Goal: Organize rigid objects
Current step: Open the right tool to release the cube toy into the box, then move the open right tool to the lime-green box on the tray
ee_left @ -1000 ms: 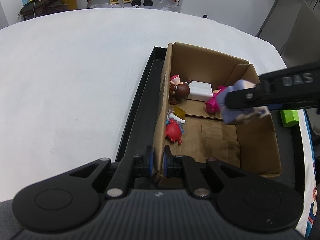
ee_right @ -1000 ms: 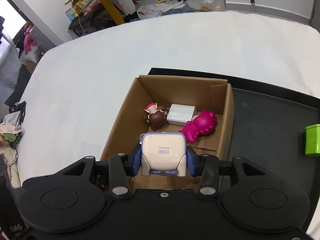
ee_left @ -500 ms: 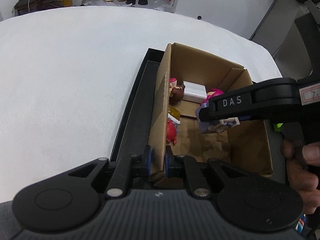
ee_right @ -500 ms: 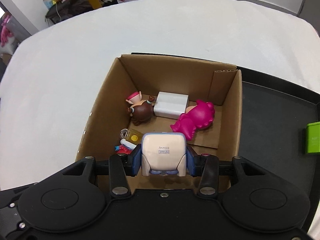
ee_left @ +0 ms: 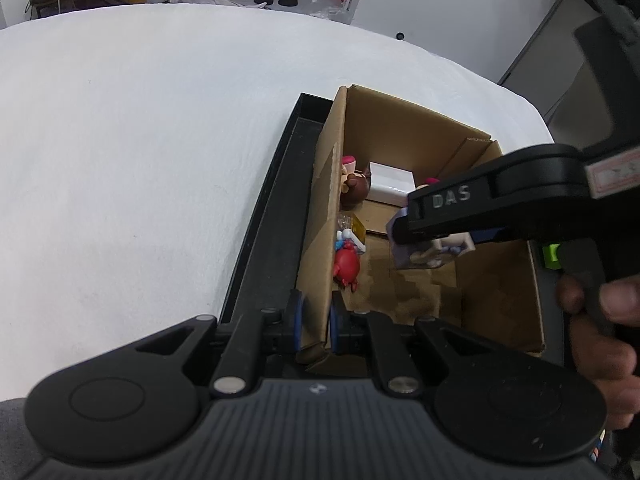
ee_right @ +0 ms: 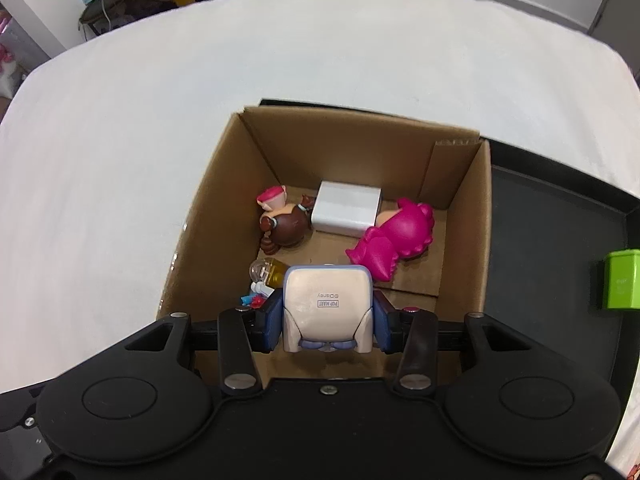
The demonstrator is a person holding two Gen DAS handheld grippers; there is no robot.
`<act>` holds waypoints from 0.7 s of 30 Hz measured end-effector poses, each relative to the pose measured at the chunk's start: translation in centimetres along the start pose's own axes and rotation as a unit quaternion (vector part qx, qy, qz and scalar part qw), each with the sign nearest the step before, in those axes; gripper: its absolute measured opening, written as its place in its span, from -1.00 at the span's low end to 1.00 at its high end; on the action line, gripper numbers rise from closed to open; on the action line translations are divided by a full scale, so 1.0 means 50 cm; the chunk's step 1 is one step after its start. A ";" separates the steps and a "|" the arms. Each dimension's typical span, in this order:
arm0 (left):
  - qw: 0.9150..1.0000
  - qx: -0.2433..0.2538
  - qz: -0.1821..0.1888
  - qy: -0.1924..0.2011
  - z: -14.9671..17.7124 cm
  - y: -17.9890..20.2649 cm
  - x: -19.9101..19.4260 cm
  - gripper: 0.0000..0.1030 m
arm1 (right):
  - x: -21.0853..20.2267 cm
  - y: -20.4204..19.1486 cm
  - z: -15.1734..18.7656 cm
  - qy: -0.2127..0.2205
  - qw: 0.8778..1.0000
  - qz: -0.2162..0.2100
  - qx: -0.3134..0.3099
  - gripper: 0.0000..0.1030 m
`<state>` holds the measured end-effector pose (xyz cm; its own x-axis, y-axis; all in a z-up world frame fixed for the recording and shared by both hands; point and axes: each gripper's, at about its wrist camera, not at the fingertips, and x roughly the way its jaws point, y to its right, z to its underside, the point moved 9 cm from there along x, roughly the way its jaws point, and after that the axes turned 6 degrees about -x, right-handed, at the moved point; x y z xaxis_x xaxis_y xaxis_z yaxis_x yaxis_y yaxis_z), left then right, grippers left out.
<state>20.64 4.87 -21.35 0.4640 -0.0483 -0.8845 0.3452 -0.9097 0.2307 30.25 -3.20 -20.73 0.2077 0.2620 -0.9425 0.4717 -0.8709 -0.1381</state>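
The right claw (ee_right: 328, 312) is gripping a pale boxy figurine (ee_right: 326, 304) by its two flat sides, base turned toward the camera, and is hanging it over the near half of the cardboard box (ee_right: 466, 216), below the rim as far as the left wrist view shows. The left claw (ee_left: 316, 322) is pinching the box's near-left wall, one pad inside and one outside, steadying it on the black tray (ee_right: 552, 216) that is sitting on the white bench (ee_left: 140, 140).

Inside the box, a brown figurine (ee_right: 286, 226) is lying against the left wall, a white block (ee_right: 346, 210) is sitting against the far wall, a pink figurine (ee_right: 394, 234) is lying right of that block, and a red toy (ee_left: 346, 266) with a small amber bottle (ee_right: 274, 274) is lying by the left wall nearer the camera. A green block (ee_right: 622, 280) is waiting on the tray, well right of the box.

The held figurine looks like hard moulded vinyl: light, stiff, smooth enough to slip, so those broad flat flanks are the sensible hold. I cannot quite tell whether it is touching the box floor yet. The bare floor at the near right looks like the place to set it.
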 end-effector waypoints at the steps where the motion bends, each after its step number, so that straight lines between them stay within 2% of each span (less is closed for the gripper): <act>1: 1.000 0.004 -0.002 0.002 0.000 0.002 -0.001 -0.78 | 0.003 -0.001 0.000 -0.002 1.000 -0.001 0.000 -0.15; 5: 1.000 0.000 -0.002 -0.002 -0.001 -0.001 0.003 -0.78 | -0.004 -0.002 -0.002 0.002 1.000 -0.019 0.013 -0.14; 13: 1.000 -0.003 -0.008 -0.003 -0.001 -0.002 0.007 -0.78 | -0.081 0.030 0.002 0.035 0.999 -0.037 0.009 -0.12; 21: 1.000 0.003 -0.022 0.001 0.000 0.002 0.010 -0.78 | -0.168 0.078 0.028 0.070 0.996 -0.055 -0.007 0.13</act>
<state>20.92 4.74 -21.75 0.4496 -0.0068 -0.8932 0.3613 -0.9131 0.1888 29.16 -9.39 -13.77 0.2712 0.4107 -0.8705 0.5093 -0.8287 -0.2323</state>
